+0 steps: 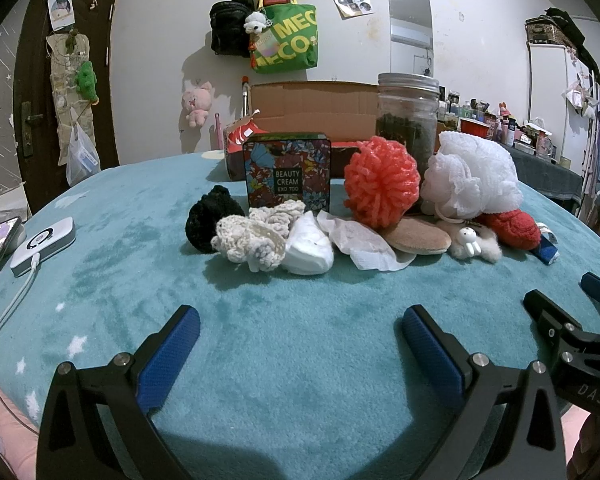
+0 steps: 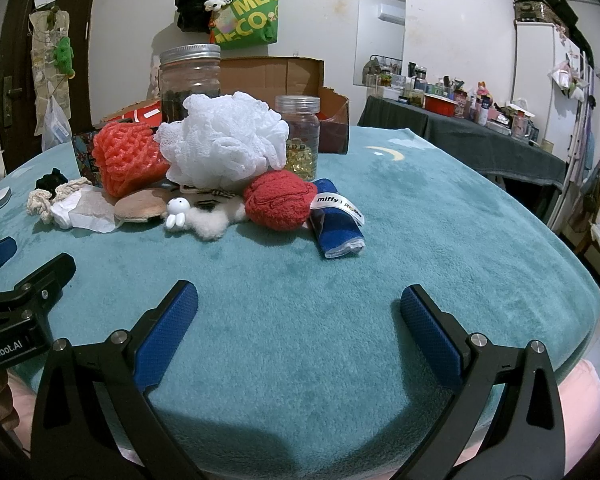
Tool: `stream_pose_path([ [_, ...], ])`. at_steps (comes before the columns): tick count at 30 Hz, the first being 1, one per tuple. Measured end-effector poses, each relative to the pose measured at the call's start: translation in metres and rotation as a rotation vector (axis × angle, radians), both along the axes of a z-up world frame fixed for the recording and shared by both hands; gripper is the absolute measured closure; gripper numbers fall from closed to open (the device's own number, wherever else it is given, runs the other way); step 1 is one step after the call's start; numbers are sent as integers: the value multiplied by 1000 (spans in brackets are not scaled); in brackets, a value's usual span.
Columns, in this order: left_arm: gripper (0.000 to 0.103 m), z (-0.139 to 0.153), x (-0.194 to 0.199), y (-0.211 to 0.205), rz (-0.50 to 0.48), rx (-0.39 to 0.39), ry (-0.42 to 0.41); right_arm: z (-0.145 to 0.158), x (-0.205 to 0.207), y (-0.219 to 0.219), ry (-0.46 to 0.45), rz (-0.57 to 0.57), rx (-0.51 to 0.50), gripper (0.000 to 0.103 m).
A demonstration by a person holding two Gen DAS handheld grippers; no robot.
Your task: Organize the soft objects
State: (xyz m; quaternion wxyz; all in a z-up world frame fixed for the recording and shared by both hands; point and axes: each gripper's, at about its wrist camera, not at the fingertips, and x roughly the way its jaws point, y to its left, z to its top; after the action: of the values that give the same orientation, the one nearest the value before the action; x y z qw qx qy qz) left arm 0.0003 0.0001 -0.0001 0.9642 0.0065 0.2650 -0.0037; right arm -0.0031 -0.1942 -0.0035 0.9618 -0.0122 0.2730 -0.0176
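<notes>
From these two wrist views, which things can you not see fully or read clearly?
- Small pill jar: absent in the left view, behind the white mesh pouf.
- Patterned tin: nearly hidden in the right view by the orange pouf.
- Cardboard box: its inside is screened by the things in front.
- Blue rolled cloth: label half readable; mostly hidden in the left view behind the red knitted ball.

A teal plush blanket (image 1: 284, 320) with white stars covers the counter. Mid-frame lies a row of soft things: black scrunchie (image 1: 208, 218), cream crochet (image 1: 252, 236), orange pouf (image 1: 382, 182), white pouf (image 1: 474, 176), red knit (image 2: 278, 200), blue rolled towel (image 2: 338, 220).
</notes>
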Motion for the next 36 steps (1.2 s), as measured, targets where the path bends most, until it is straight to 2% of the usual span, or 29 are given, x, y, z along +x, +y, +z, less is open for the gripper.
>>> stream_pose_path([
  [23,0,-3,1,2,-9,6,23,1,1,-1,6,5,9,0],
  [29,0,18,6,-2,-60,19,-7,11,4,-6,17,44,52,0],
  [36,0,49,23,-5,-124,9,-41,50,16,-8,-57,112,54,0],
])
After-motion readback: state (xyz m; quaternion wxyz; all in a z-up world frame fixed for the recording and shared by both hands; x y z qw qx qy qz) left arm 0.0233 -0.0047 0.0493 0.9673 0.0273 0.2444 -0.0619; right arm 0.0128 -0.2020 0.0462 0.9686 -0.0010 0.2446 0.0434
